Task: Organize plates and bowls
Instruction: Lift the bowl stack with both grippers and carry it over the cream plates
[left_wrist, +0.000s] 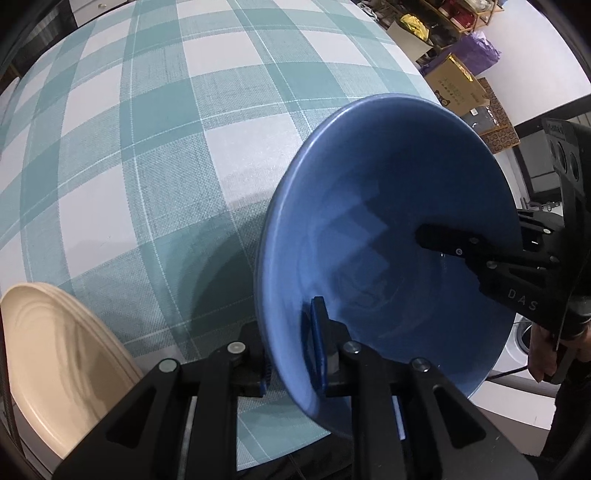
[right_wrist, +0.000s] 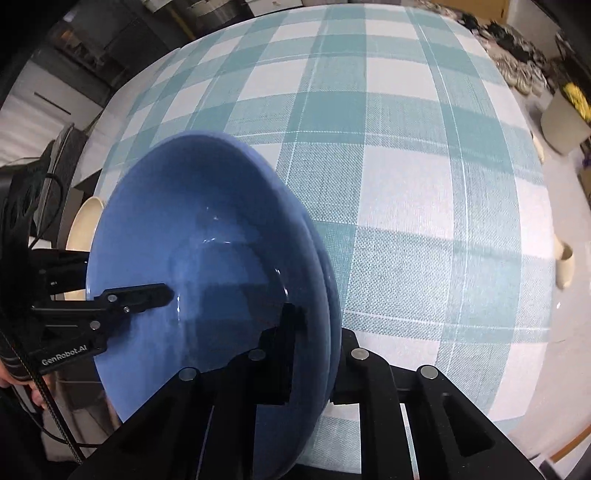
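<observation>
White letters "DAS" stand on the black body of the right tongs as the left wrist view shows them (the word runs on out of sight). "GenRobot.AI" is printed in white on the left tongs in the right wrist view. The print on a brown cardboard box beyond the desk is too small to read.

— What's the table wearing?

— A checked cloth, teal and white squares with thin pale lines, covering the whole top to its edges.

— Anything resting on it?

— A cream plate at the near left corner, rim ridged. The blue bowl sits over the right side; whether it touches the cloth, I cannot tell.
</observation>
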